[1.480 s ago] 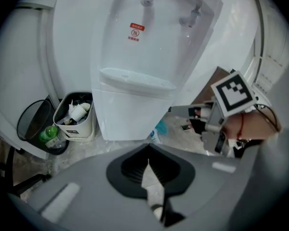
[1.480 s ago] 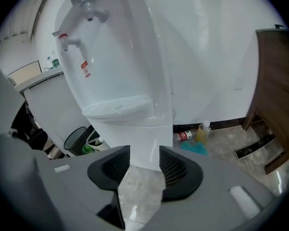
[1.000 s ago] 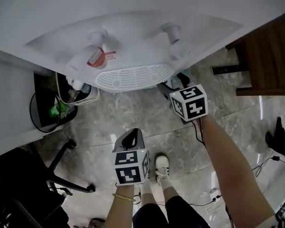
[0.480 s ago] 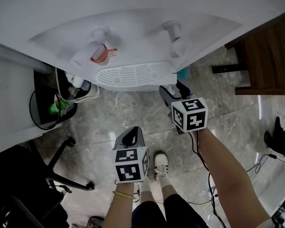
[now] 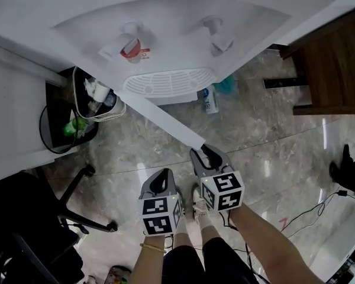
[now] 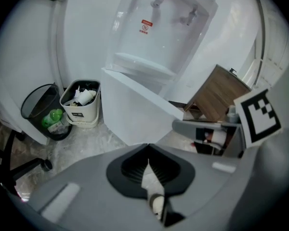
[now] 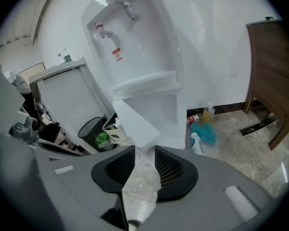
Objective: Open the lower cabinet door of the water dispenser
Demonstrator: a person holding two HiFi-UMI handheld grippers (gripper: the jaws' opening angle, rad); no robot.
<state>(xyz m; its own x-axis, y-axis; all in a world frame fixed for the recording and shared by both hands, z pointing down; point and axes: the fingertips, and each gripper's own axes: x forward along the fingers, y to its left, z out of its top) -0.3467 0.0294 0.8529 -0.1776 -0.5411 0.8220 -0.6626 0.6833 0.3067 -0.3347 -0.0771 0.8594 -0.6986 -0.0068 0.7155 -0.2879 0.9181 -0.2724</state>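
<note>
The white water dispenser [image 5: 165, 34] stands ahead of me, two taps over its slotted drip tray [image 5: 168, 81]. Its lower cabinet door [image 5: 165, 120] is swung out, seen edge-on as a white strip running toward me. My right gripper [image 5: 204, 154] sits at the door's free end. In the right gripper view the door's corner [image 7: 135, 121] lies just past the gripper [image 7: 144, 148], whose jaws are closing with only floor showing between them. Left of it, my left gripper [image 5: 160, 179] hangs over the floor, shut and holding nothing. The left gripper view shows the open door [image 6: 130, 109] ahead.
A white bin of rubbish [image 5: 97, 102] and a black bin [image 5: 62, 129] stand left of the dispenser. Bottles [image 5: 210, 99] and a teal item [image 5: 226, 84] lie on the floor to its right. A wooden cabinet [image 5: 334, 70] is at right, an office chair base [image 5: 77, 218] at lower left.
The right gripper pulled back toward me and the cabinet door swung open with it. Its jaws have narrowed. The left gripper shifted slightly back.
</note>
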